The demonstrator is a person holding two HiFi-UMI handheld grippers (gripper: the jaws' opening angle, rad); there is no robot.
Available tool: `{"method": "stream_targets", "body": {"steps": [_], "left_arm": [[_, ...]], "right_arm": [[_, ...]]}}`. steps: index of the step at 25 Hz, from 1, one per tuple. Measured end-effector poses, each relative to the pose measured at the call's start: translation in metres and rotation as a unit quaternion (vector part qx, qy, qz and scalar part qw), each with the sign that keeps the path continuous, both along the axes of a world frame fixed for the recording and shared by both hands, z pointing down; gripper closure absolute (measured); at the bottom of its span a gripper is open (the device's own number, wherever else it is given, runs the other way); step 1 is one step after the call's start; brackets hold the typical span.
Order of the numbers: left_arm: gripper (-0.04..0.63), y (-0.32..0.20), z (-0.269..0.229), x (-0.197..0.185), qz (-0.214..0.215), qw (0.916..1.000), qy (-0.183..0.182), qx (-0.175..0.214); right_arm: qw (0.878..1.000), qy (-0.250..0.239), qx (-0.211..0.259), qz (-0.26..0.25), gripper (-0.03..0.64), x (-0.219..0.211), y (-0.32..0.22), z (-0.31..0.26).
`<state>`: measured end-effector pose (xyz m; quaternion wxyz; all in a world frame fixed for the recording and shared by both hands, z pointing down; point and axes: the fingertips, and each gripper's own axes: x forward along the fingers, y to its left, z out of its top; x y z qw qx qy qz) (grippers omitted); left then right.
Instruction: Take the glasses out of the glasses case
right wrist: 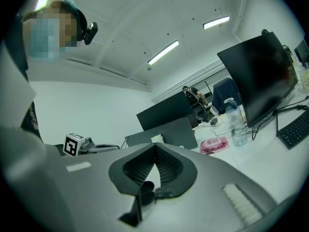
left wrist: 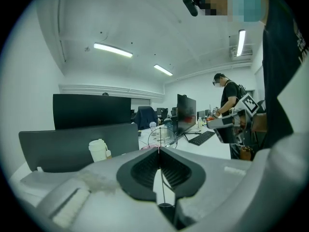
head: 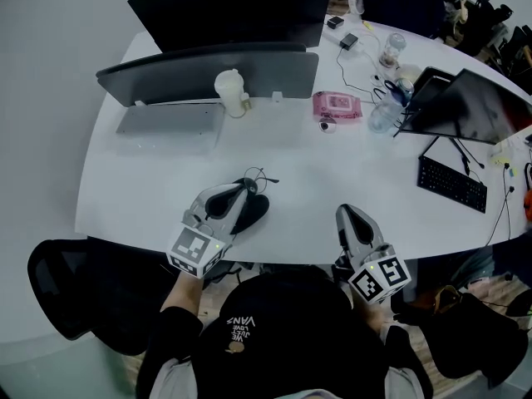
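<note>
Left claw (head: 247,188) pinched shut on thin frame wire of glasses (left wrist: 162,137), holding them over dark glasses case (head: 253,214) on desk (head: 332,165), apparently lifted clear. Right claw (head: 347,213) closed, empty, near desk edge, likely parked out of way.

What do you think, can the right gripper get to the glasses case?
Probably yes. Only bare table lies between the right gripper and the glasses case. The left gripper, shut on the glasses, hangs over its far side.
</note>
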<state>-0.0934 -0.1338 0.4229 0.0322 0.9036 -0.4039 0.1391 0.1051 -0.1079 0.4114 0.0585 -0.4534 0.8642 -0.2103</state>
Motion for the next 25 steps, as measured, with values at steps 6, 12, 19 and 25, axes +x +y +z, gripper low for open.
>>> {"method": "stream_targets", "body": {"steps": [6,12,19,25], "left_arm": [[0.588,0.005,-0.014,0.007,0.000,0.9998,0.016,0.012],[0.588,0.010,-0.021,0.016,0.000,0.9994,0.031,0.014],[0.588,0.015,-0.021,0.023,0.005,0.9991,0.040,0.010],[0.588,0.012,-0.021,0.024,0.000,0.9987,0.050,0.007]], "right_arm": [[1.000,0.002,0.004,0.005,0.618,0.005,0.002,-0.003],[1.000,0.003,0.005,0.008,0.618,0.007,0.004,-0.004],[1.000,0.007,0.001,0.008,0.618,0.005,0.003,-0.001],[1.000,0.009,-0.001,0.008,0.618,0.004,0.000,0.000]]}}
